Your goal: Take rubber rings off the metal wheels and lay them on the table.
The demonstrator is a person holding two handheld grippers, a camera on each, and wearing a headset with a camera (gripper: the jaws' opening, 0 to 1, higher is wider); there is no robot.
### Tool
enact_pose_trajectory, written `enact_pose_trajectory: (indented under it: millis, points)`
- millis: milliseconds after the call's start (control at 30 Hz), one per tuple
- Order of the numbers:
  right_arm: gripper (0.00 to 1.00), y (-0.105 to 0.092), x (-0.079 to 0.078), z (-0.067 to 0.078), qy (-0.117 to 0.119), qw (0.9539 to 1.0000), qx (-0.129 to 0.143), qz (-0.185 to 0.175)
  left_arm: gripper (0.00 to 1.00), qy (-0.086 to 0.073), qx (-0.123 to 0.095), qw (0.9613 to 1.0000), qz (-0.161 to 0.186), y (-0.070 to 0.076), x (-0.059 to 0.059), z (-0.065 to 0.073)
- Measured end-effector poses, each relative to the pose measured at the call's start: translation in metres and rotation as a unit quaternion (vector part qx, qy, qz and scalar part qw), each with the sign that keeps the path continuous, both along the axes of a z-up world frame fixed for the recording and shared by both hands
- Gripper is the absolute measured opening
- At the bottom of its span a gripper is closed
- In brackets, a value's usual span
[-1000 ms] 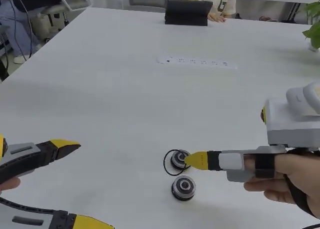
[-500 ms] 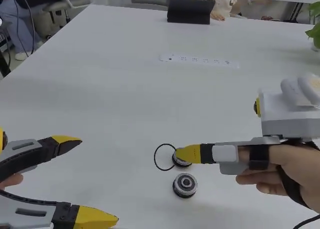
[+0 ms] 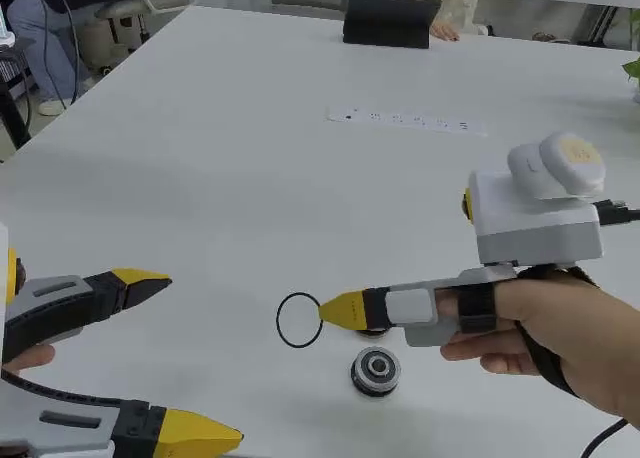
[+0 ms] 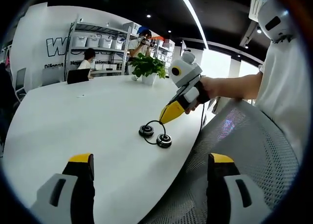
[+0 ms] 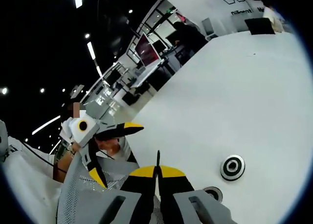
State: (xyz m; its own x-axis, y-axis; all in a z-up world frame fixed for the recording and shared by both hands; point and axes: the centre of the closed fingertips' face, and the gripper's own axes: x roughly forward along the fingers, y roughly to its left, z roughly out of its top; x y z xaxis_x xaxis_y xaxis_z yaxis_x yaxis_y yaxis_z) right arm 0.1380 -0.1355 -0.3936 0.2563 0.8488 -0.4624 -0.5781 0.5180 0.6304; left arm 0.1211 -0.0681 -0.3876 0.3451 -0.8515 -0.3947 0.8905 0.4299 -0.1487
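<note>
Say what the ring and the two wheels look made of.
The ring: likely rubber, matte black, a thin loop pinched in the right gripper. The wheels: metal by their look, shiny silver hubs; dark outer bands, material unclear.

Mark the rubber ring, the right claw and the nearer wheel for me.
rubber ring [image 3: 278,320], head view, left side of its loop
right claw [image 3: 324,311], head view, closed yellow tips
nearer wheel [image 3: 377,368], head view, centre hub

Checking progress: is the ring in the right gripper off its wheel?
Off: the ring sits beside the wheel, pinched by the right gripper, encircling only bare table.
</note>
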Motion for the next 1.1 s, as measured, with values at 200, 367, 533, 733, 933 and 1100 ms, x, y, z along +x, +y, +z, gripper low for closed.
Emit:
enact_pose_trajectory:
  millis: [200, 367, 533, 733, 933, 1100]
  points:
    - [0.0, 0.004, 0.001, -0.013, 0.013, 0.9998, -0.015, 0.01, 0.95, 0.0, 0.003, 1.0, -0.004, 0.0, 0.0, 0.0]
    - [0.0, 0.007, 0.001, -0.024, 0.021, 0.9992, -0.031, 0.016, 0.95, 0.0, 0.004, 1.0, -0.004, 0.0, 0.0, -0.001]
    - [0.0, 0.01, 0.0, -0.036, 0.031, 0.9982, -0.044, 0.026, 0.94, 0.0, 0.005, 1.0, -0.005, 0.0, 0.0, 0.0]
    - [0.0, 0.008, 0.001, -0.047, 0.039, 0.9971, -0.058, 0.029, 0.93, -0.002, 0.003, 1.0, -0.003, -0.001, 0.0, 0.001]
    - [0.0, 0.01, 0.001, -0.056, 0.039, 0.9959, -0.073, 0.034, 0.93, -0.004, 0.007, 1.0, -0.005, -0.001, 0.0, 0.0]
    - [0.0, 0.011, 0.003, -0.064, 0.04, 0.9951, -0.083, 0.037, 0.93, -0.002, 0.005, 1.0, -0.002, 0.0, 0.0, 0.0]
